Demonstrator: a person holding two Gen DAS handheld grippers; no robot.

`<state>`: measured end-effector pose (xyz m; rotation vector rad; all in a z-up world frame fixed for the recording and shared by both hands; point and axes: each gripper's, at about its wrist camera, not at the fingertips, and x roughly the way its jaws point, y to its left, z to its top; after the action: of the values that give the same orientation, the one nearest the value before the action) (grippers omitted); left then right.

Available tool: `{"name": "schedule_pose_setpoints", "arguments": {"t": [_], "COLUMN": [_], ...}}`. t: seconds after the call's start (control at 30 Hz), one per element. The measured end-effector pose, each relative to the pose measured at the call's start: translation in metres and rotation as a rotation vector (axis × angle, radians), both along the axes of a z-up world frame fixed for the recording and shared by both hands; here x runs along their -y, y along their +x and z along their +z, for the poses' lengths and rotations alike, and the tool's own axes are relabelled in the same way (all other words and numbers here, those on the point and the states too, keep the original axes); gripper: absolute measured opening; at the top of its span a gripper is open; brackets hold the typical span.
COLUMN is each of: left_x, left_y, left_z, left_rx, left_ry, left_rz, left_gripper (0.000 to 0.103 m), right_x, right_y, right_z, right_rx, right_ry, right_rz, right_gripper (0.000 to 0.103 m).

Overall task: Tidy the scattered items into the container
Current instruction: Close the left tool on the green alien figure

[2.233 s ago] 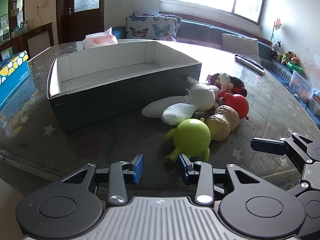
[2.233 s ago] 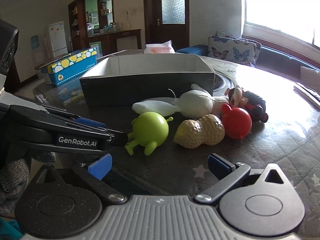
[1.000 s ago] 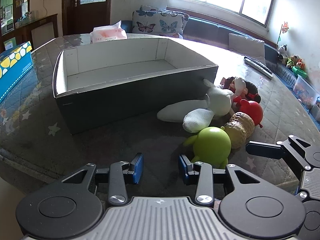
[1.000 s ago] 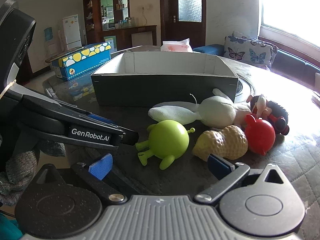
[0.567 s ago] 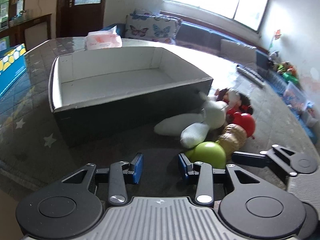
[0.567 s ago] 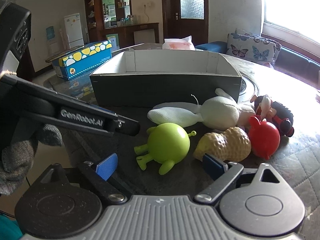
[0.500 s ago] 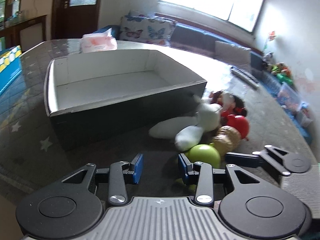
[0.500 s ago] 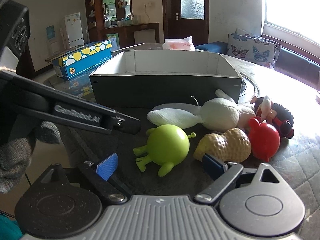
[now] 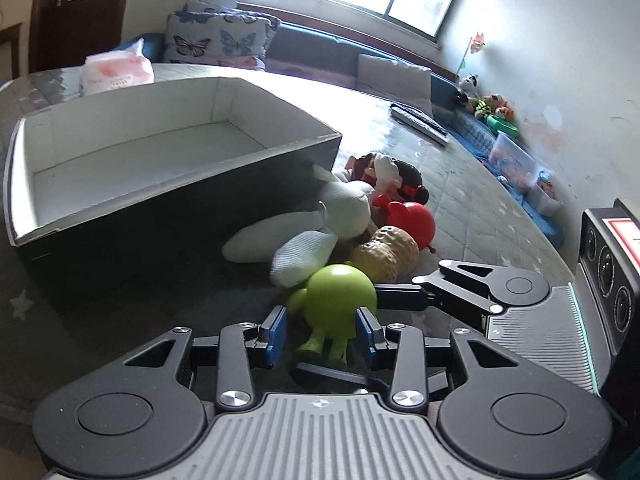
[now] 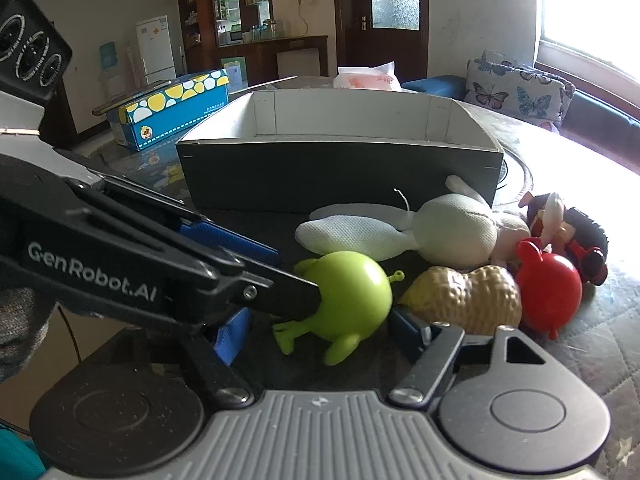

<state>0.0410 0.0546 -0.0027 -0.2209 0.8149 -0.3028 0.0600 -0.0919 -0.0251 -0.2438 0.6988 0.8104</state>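
A green round toy [image 9: 340, 300] with small legs lies on the dark table, nearest of a cluster with a white plush rabbit [image 9: 344, 212], a peanut toy [image 9: 388, 252], a red round toy [image 9: 412, 220] and a dark doll [image 9: 396, 176]. The dark box [image 9: 180, 184] with a white inside stands behind them, holding nothing. My left gripper [image 9: 320, 332] is open and straddles the green toy. My right gripper [image 10: 320, 332] comes from the right, its jaws closing with the same green toy [image 10: 352, 296] between them; the pads are not pressing on it.
A tissue pack [image 9: 116, 72] sits behind the box and a remote [image 9: 420, 122] lies at the far right of the table. A blue box with yellow dots [image 10: 176, 108] stands to the left. A sofa with a butterfly cushion [image 9: 216, 40] lines the wall.
The left gripper swung right and tipped down, so the green toy now sits between its fingers. The right gripper's jaws narrowed around the same toy.
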Motion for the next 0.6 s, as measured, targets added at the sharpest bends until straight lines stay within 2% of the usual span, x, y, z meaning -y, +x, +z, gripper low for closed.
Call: {"name": "schedule_pose_setpoints", "arguments": {"t": [0.23,0.6], "left_x": [-0.003,-0.006], "left_y": [0.014,0.016], "left_z": [-0.011,-0.007], "left_rx": [-0.062,-0.036], "left_ry": [-0.049,-0.056], "left_rz": [-0.042,-0.057], "left_gripper": [0.040,0.039], "right_x": [-0.002,-0.001], "right_y": [0.009,0.014], "right_z": [-0.001,0.003], "right_rx": [-0.009,0.003], "right_ry": [0.005,0.013], "right_rz": [0.004,0.015], "right_gripper": [0.068,0.066]}}
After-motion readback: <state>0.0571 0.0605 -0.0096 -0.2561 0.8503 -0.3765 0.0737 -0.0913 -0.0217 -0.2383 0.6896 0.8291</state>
